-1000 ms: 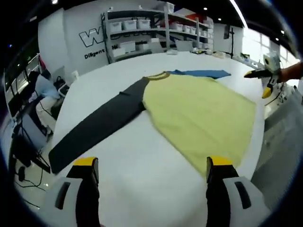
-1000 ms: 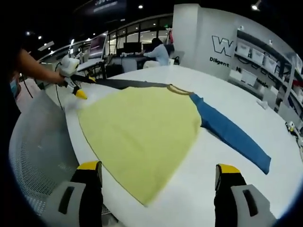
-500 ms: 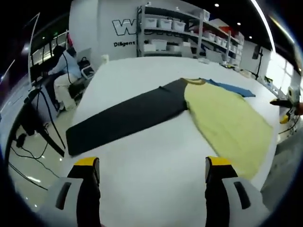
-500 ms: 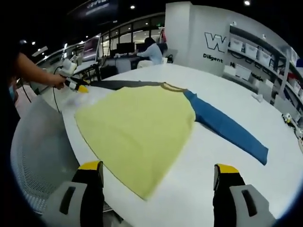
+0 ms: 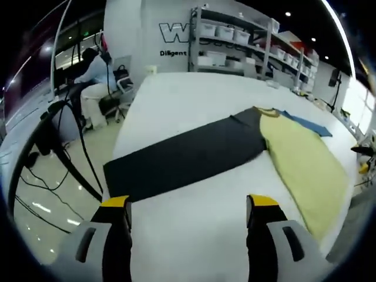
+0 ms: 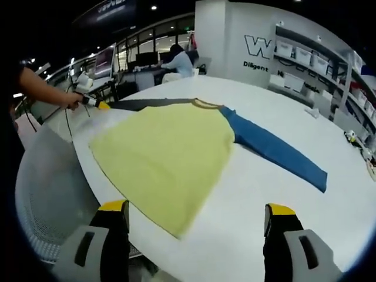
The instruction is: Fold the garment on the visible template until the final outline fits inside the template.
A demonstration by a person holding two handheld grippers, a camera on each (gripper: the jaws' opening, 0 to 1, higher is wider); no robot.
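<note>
Lying flat on the white bench (image 6: 282,205), the garment (image 6: 170,155) is spread out with its yellow body toward the near edge, a black sleeve (image 5: 188,155) stretched one way and a blue sleeve (image 6: 273,150) the other. Its collar (image 6: 205,104) sits where the two sleeves meet the body.

In the left gripper view, the left gripper (image 5: 188,205) hovers above the bare bench surface just short of the black sleeve's cuff end, jaws set wide apart and holding nothing. In the right gripper view, the right gripper (image 6: 194,211) hangs over the bench edge near the hem of the yellow body, jaws likewise spread wide and empty. That view also shows the left gripper off at the far left, held out by the person's arm (image 6: 41,91), its yellow tip close to the black sleeve's end.

From the left gripper view the black sleeve runs nearly its whole length across the middle, while the blue sleeve is only a sliver beyond the yellow body; the right gripper view gives the blue sleeve in full and the black one as a thin strip. Behind the bench stand shelves with white bins (image 5: 235,44), and a seated person (image 5: 94,73) works at a desk to the left. A white mesh panel (image 6: 53,200) stands beside the bench edge.
</note>
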